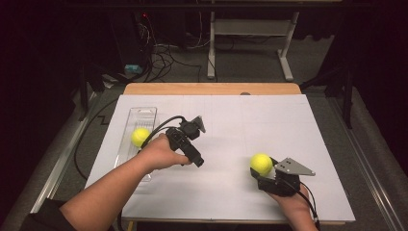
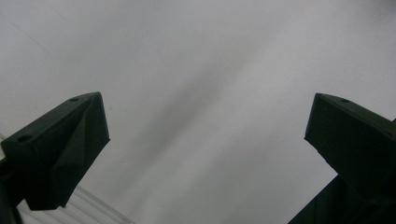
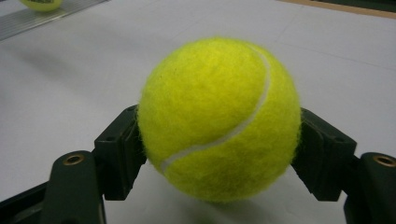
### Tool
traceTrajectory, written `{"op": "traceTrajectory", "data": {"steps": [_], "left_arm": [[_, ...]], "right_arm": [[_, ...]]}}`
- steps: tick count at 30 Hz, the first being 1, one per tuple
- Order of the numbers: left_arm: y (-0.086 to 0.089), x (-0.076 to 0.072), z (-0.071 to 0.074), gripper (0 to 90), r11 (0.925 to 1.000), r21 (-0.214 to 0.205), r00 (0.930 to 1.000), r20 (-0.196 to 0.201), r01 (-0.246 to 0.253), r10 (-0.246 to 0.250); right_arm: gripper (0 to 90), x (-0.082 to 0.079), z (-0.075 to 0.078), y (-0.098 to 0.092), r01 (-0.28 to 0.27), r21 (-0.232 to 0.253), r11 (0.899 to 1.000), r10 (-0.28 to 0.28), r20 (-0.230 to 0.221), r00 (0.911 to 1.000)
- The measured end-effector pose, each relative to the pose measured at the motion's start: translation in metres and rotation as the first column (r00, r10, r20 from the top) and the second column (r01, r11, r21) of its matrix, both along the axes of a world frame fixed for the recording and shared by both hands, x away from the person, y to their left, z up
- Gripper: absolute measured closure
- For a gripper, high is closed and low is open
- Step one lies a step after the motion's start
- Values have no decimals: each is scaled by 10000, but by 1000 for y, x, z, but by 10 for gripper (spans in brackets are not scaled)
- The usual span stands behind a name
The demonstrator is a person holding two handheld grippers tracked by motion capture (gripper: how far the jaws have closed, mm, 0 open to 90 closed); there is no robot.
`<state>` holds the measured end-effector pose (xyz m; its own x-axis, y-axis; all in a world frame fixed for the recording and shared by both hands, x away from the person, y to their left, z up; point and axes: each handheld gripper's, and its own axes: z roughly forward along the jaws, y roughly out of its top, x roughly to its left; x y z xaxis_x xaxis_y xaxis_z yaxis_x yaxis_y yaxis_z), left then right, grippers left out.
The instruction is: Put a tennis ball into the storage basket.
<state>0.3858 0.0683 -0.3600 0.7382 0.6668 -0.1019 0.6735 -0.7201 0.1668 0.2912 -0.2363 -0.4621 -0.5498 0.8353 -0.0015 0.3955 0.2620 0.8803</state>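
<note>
Right hand-held gripper point(image 1: 258, 172) sits at the near right of the desk point(image 1: 269, 120) in the high view, its jaws clamped on a ball point(image 1: 261, 163) that lies at its far-left end, with the grey plate on top and a cable trailing back past the hand. Left hand-held gripper point(image 1: 198, 162) is held over the desk's left-centre, pointing down toward the white surface with nothing between its jaws. Just to its left a clear tray point(image 1: 144, 114) lies lengthwise along the desk's left edge, and a second ball point(image 1: 140, 136) rests inside it, well apart from the first. From the left gripper view, the two black jaws stand wide apart over bare white desk point(image 2: 201, 93), and a strip of the tray point(image 2: 93, 207) shows at the bottom left. From the right gripper view, the ball point(image 3: 219, 119) is gripped from both sides, one pad pressing each flank, its underside just above the desk point(image 3: 70, 84); the second ball point(image 3: 42, 4) peeks in at the top left on the tray point(image 3: 51, 17).
</note>
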Motion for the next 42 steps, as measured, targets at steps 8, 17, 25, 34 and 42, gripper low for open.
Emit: {"op": "traceTrajectory", "data": {"steps": [8, 17, 25, 34, 42], "left_arm": [[1, 0, 4, 5, 10000, -63, 10000, 14, -41, 41], [-8, -3, 6, 5, 9999, -34, 9999, 60, 117, -117], [-17, -5, 9, 5, 9994, -16, 9994, 39, 335, -335], [-28, -8, 12, 5, 9985, -58, 9985, -1, 553, -553], [-41, -13, 12, 5, 9961, -105, 9961, -81, 876, -877]], "right_arm": [[269, 1, 0, 20, -423, -8, 9991, 423, 56, 9991], [269, 1, -1, 37, -871, 16, 9962, 871, 77, 9962], [269, -2, -2, 52, -1355, -46, 9908, 1356, 165, 9906], [269, -5, -2, 69, -1881, -132, 9821, 1883, 215, 9819], [269, -6, -4, 84, -2225, -174, 9748, 2228, 176, 9747]]}}
